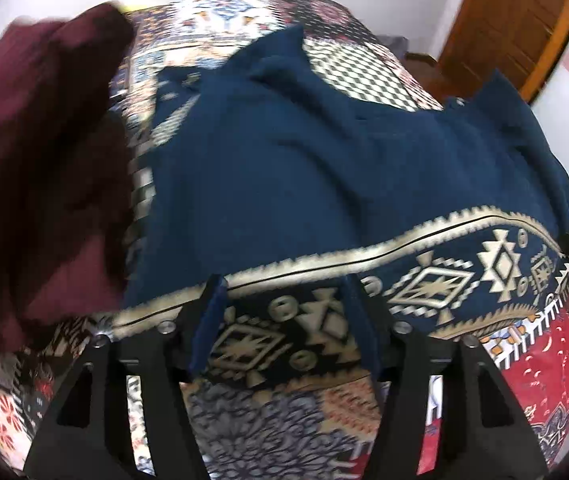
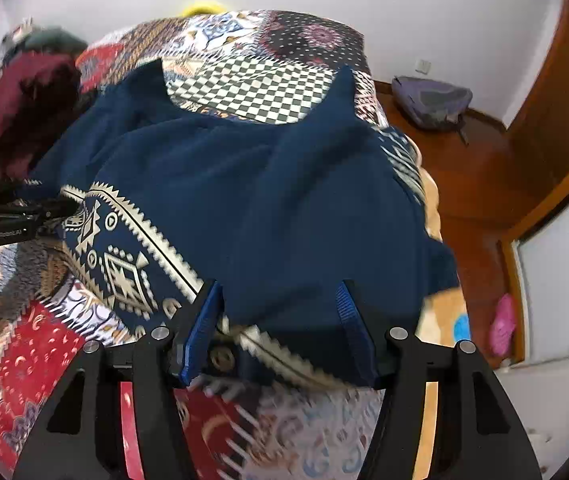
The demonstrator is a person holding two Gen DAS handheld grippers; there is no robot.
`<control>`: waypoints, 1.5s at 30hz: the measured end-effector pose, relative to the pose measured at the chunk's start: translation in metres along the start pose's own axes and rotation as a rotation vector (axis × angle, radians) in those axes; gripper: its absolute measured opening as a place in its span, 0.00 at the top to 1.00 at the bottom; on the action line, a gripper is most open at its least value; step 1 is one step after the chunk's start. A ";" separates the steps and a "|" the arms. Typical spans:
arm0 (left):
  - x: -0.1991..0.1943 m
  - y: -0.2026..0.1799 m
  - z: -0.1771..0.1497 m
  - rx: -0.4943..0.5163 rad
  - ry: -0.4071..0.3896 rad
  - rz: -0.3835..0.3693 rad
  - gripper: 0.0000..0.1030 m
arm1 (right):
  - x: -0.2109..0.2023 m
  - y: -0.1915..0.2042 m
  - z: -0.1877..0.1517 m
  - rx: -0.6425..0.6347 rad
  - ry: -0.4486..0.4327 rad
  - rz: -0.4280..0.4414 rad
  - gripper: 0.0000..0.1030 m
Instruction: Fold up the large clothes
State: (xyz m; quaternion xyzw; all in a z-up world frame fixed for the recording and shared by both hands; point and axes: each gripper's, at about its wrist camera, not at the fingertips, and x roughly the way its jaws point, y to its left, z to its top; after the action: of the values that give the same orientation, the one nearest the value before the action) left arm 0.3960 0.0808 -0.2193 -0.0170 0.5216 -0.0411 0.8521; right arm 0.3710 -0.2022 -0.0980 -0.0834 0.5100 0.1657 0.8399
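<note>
1. The patchwork bedspread [image 1: 280,412] fills most of both views; its checkered patch sits at top centre, red patches at the lower right of the left-wrist frame and lower left of the right-wrist frame.
2. The navy garment [image 1: 284,168] lies spread across the bedspread at frame centre, two points of cloth reaching toward the top and its cream-patterned border [image 1: 436,280] running along the near edge.
3. A maroon garment [image 1: 40,152] is heaped at the left of the frame, just beside the navy one.
4. Bare wooden floor [image 2: 476,184] lies open at the right, with a grey backpack [image 2: 430,102] against the wall.
5. The left gripper [image 1: 284,288] sits at bottom centre, fingers spread, with the patterned border lying between them.
6. The right gripper [image 2: 280,294] is likewise spread at bottom centre, straddling the navy hem; whether either pad touches cloth I cannot tell.
</note>
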 end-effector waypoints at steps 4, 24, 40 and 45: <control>-0.005 0.017 -0.013 -0.041 -0.005 0.046 0.40 | -0.006 -0.014 -0.010 0.052 -0.014 -0.065 0.41; -0.046 0.070 -0.059 -0.470 -0.023 -0.432 0.39 | -0.049 -0.009 -0.020 0.090 -0.138 -0.025 0.41; 0.006 0.084 -0.056 -0.713 -0.027 -0.505 0.40 | -0.023 0.015 -0.011 0.100 -0.119 0.060 0.41; 0.031 0.072 -0.032 -0.700 -0.006 -0.485 0.40 | -0.016 0.023 -0.010 0.088 -0.110 0.085 0.41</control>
State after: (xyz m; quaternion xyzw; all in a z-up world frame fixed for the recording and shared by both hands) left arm 0.3851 0.1500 -0.2661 -0.4274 0.4825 -0.0609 0.7621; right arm 0.3476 -0.1871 -0.0878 -0.0153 0.4731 0.1830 0.8617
